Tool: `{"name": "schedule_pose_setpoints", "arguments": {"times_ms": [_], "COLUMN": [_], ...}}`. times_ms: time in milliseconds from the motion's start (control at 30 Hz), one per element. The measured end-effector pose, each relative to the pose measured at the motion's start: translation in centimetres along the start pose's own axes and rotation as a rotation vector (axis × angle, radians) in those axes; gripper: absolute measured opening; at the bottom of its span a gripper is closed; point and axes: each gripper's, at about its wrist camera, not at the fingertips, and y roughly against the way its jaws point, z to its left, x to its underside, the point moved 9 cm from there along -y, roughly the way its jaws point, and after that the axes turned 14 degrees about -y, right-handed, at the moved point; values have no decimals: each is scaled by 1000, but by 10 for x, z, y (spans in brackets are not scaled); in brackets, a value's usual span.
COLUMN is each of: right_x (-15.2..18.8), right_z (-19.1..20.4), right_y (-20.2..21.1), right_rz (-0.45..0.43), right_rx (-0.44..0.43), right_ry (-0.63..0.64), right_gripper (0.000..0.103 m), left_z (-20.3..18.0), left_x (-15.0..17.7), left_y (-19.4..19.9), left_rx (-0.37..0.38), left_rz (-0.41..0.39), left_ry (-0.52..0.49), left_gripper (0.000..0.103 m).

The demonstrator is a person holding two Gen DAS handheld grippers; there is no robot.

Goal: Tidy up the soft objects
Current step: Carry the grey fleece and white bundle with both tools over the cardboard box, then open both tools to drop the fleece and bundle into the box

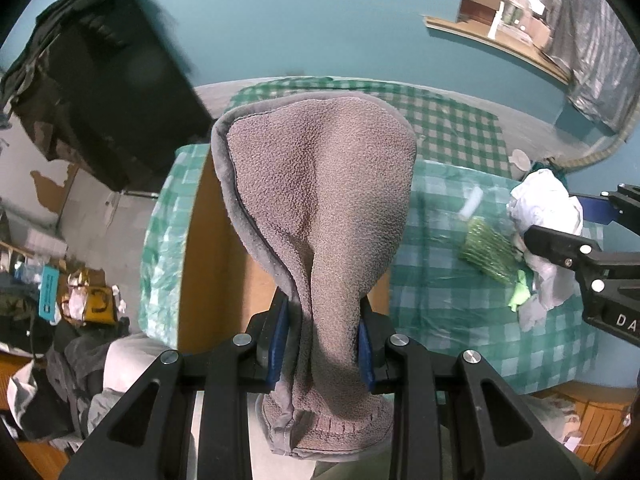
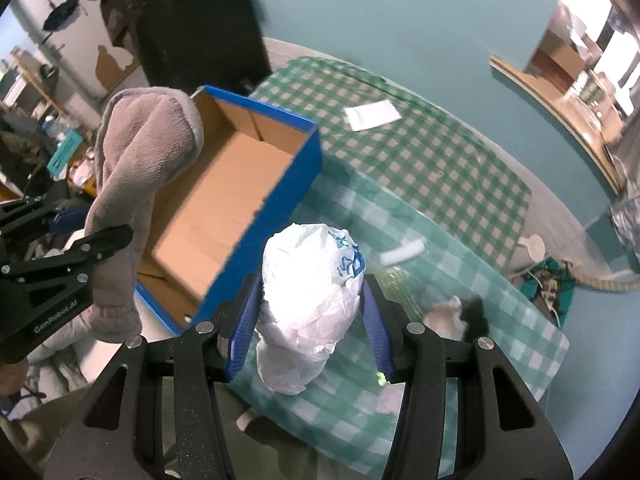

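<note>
Risk lies at the blue box [image 2: 256, 184]: left hand-held gripper [image 1: 324, 344] pinches the grey fleece mitt [image 1: 320, 200] above it — floppy, might drape over the rim; right hand-held gripper [image 2: 308, 312] clasps a white plastic bag [image 2: 308, 280] beside it — slippery.

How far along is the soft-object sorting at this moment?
Nothing looks put away: the blue box shows only bare cardboard. In hand: the left gripper clamps a grey fleece piece, the right gripper a white plastic bag. Left on the checked tablecloth: a green bundle and a black-and-white item.

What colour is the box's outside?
Blue outside, plain brown cardboard inside; the box shows best in the right wrist view.
</note>
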Motion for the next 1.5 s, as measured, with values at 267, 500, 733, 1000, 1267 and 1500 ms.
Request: {"name": "schedule_pose_setpoints", "arguments": {"times_ms": [267, 500, 733, 1000, 1267, 1500], "right_x": [-15, -29, -41, -49, -55, -61], "right_z": [49, 84, 107, 119, 119, 115], "right_y": [-22, -43, -62, -88, -97, -95], "right_rz": [26, 47, 64, 86, 100, 77], "right_rx": [-34, -79, -103, -110, -105, -79], "right_ry": [74, 104, 111, 115, 84, 71], "right_gripper": [50, 50, 50, 51, 60, 73], "left_z": [37, 60, 74, 78, 84, 92], "left_x": [6, 11, 16, 16, 14, 4], "left_y": [-15, -35, -58, -83, -88, -77], "left_rx": [-40, -43, -23, 33, 26, 6], "left_rz": [14, 39, 69, 99, 92, 43], "left_ry": [53, 84, 90, 99, 68, 57], "left_gripper": [30, 30, 30, 33, 67, 79]}}
